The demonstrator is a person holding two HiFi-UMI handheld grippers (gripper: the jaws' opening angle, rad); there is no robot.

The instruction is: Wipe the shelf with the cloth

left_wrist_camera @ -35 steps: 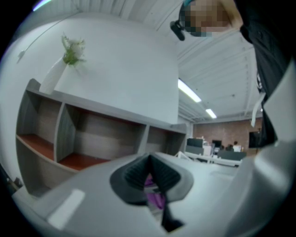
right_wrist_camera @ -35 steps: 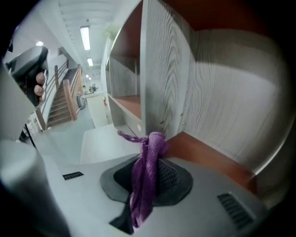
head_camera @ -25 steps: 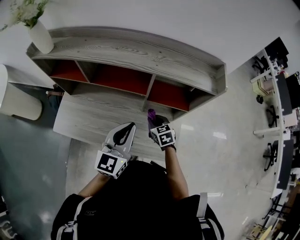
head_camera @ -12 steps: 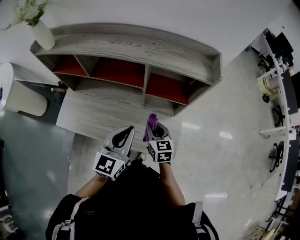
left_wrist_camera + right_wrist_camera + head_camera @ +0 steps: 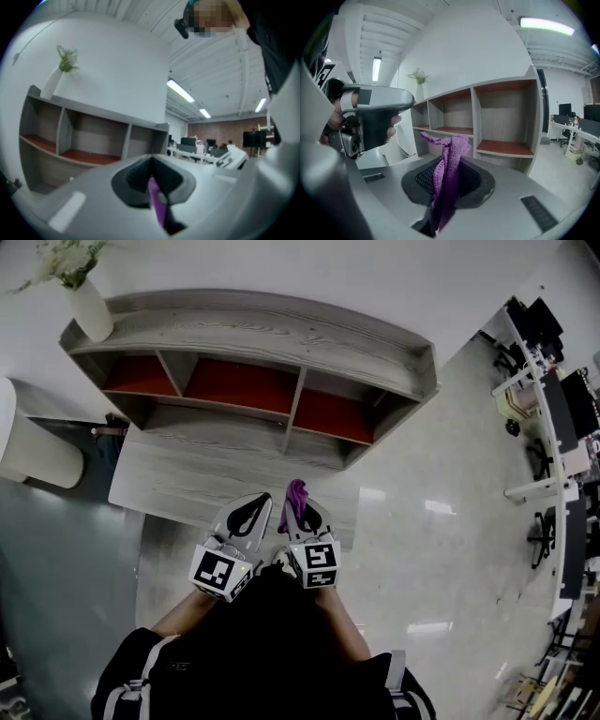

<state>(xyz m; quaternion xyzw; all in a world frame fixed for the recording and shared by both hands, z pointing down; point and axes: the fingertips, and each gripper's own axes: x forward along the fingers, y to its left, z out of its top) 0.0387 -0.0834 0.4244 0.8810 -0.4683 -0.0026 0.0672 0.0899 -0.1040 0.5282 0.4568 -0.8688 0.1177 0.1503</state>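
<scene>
The grey wooden shelf (image 5: 253,334) with red-floored compartments stands against the white wall, a step ahead of both grippers. My right gripper (image 5: 304,509) is shut on a purple cloth (image 5: 295,494), whose bunched end sticks up past the jaw tips (image 5: 449,164). It is held in the air near the body, apart from the shelf (image 5: 501,117). My left gripper (image 5: 253,507) hovers just left of it, jaws shut. In the left gripper view a thin purple strip (image 5: 157,204) shows at the jaw seam; I cannot tell what it is.
A white vase with flowers (image 5: 89,306) stands on the shelf's top left end. A low grey wooden platform (image 5: 187,479) lies in front of the shelf. A white rounded object (image 5: 37,451) sits at the left. Office desks and chairs (image 5: 553,427) line the right.
The right gripper has drawn back from the shelf's lower right toward the body, carrying the cloth. The left gripper has stayed where it was.
</scene>
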